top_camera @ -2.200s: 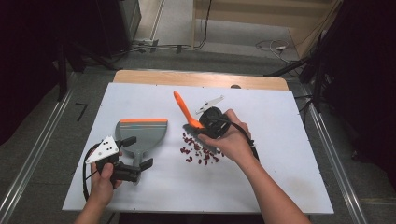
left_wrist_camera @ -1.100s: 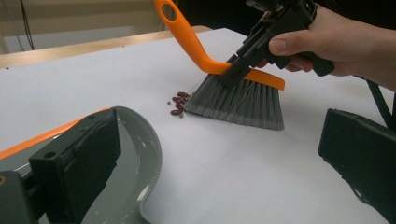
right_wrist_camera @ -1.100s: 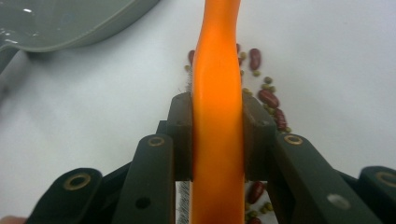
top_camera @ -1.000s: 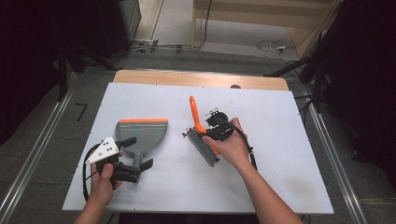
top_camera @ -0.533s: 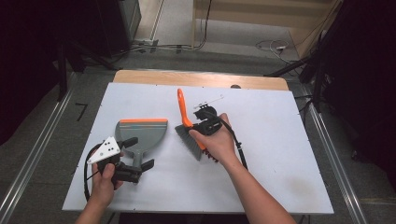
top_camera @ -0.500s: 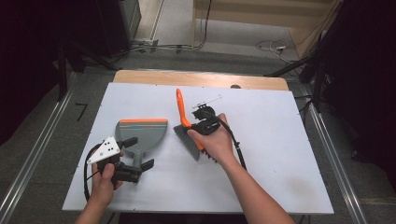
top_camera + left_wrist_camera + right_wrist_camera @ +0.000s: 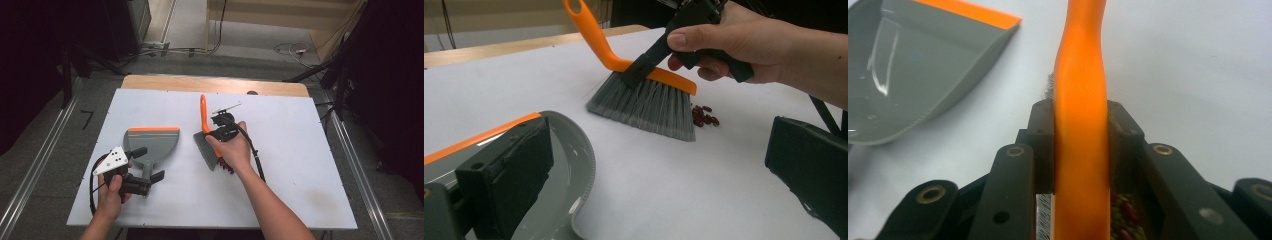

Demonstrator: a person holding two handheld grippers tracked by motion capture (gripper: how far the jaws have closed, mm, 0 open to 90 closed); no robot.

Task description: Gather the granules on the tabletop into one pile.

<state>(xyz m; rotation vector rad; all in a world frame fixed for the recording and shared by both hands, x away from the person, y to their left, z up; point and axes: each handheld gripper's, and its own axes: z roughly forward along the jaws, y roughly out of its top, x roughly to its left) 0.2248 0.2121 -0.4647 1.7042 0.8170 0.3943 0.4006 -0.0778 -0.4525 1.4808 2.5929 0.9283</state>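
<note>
The brush [image 7: 209, 142] is pinched at its orange handle by the right gripper [image 7: 220, 131]; the beans [image 7: 705, 115] lie behind its bristles, with the dustpan [image 7: 151, 146], straddled by the left gripper's [image 7: 131, 175] spread jaws, beyond on the desk [image 7: 300, 150].

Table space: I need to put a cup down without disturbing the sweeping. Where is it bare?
The table is bare right of the right hand-held gripper, and along the far edge above the dustpan. It is crowded between dustpan and brush, where the beans lie.
</note>
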